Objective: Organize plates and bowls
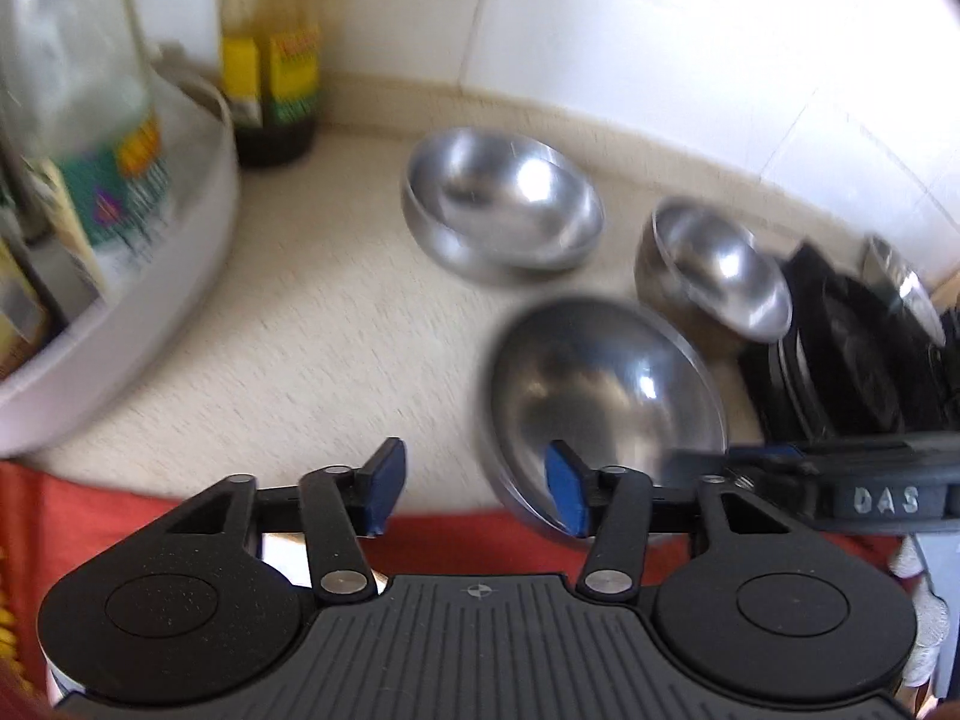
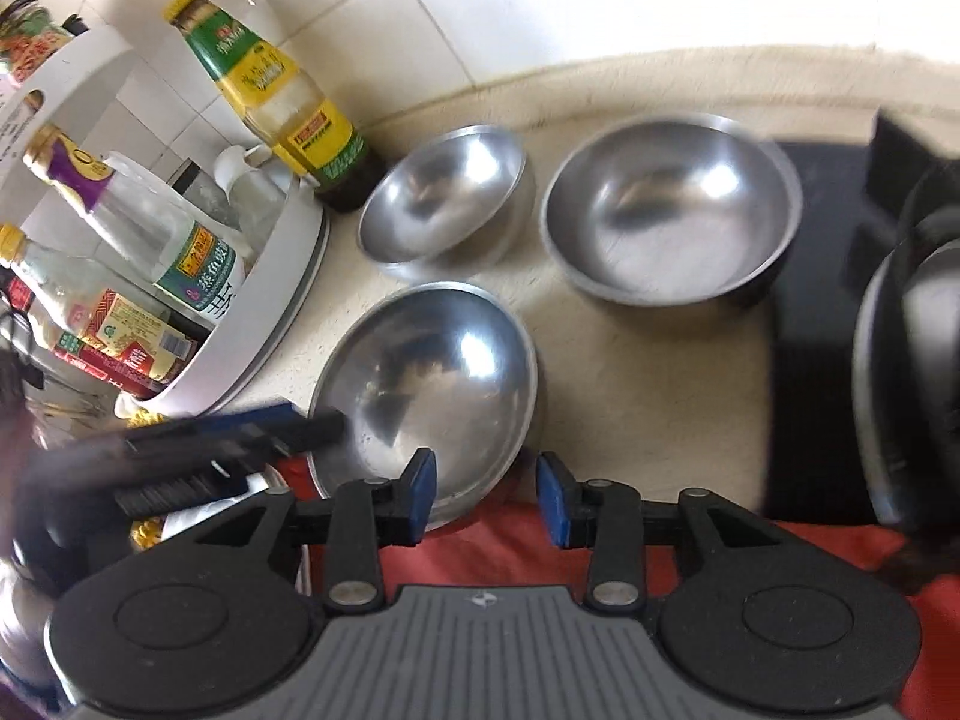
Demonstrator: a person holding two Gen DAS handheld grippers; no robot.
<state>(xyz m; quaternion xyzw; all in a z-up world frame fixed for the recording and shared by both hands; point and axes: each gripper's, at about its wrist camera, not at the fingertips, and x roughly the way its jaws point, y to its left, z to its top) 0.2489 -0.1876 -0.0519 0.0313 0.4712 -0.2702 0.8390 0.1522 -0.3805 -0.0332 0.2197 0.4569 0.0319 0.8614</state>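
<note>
Three steel bowls (image 2: pixel 672 210) sit apart on the counter (image 2: pixel 630 372), not yet stacked; both claws, left (image 1: pixel 477 495) and right (image 2: pixel 486 498), are open and empty.

Counter (image 2: pixel 630 372), back wall side: two bowls side by side, left bowl (image 2: pixel 444 198), right bowl (image 2: pixel 672 210). Third bowl (image 2: pixel 426 384) at the front edge, nearest my fingers. Bottle (image 2: pixel 282 96) behind the left bowl. Bottle rack (image 2: pixel 288 276) at the left end.
</note>
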